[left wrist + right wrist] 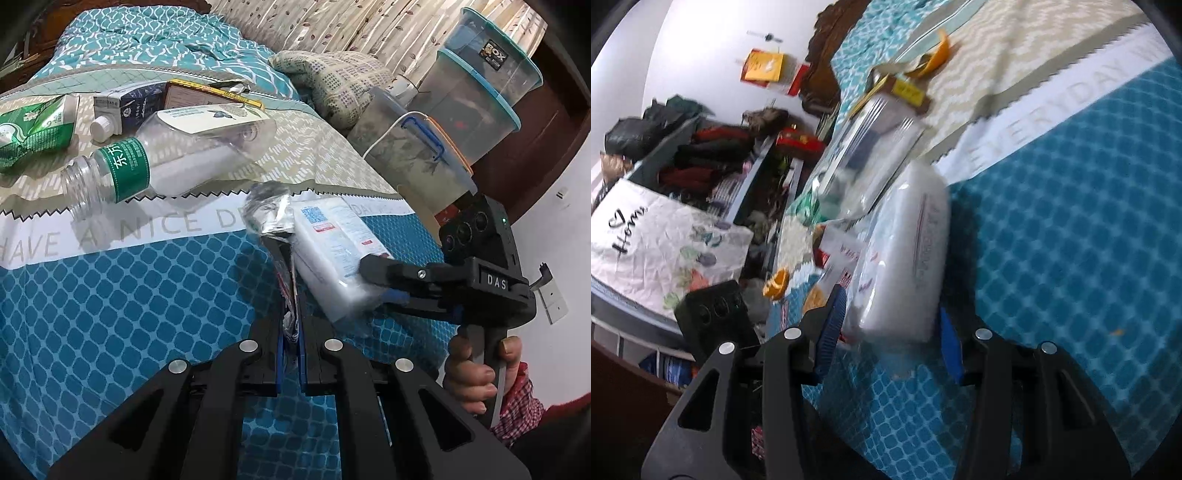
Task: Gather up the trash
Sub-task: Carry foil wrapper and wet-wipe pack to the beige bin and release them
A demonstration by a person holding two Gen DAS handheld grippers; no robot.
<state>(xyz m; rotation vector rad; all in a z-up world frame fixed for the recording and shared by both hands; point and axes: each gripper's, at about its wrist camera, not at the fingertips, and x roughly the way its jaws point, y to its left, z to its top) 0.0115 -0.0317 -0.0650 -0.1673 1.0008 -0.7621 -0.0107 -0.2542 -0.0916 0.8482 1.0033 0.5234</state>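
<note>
1. Your left gripper (290, 325) is clamped tight on a crumpled foil wrapper (271, 212), its silver end sticking up past the fingertips. You've pinched it low and thin, which looks right for something that flimsy.
2. Your right gripper (376, 280) comes in from the side, jaws part-way open and pressed on the short end of the white tissue pack (336, 251). The right wrist view, blurred, shows the blue pads (831, 332) hugging the pack's sides.
3. The pack tilts, near end raised, far end close to the wrapper; whether it has left the bedspread (110, 314) I can't tell.
4. Your hand (476, 373) wraps the right handle, trigger squeezed, which fits a grip on something soft.
5. More trash waits on the bed: a clear plastic bottle (159, 166) lying on its side with no cap, a green packet (26, 129), a small carton (122, 110) and orange peel (777, 282).
6. Both grippers look loaded, so I'd judge the next call is a drop-off. No bin shows in either view.
</note>
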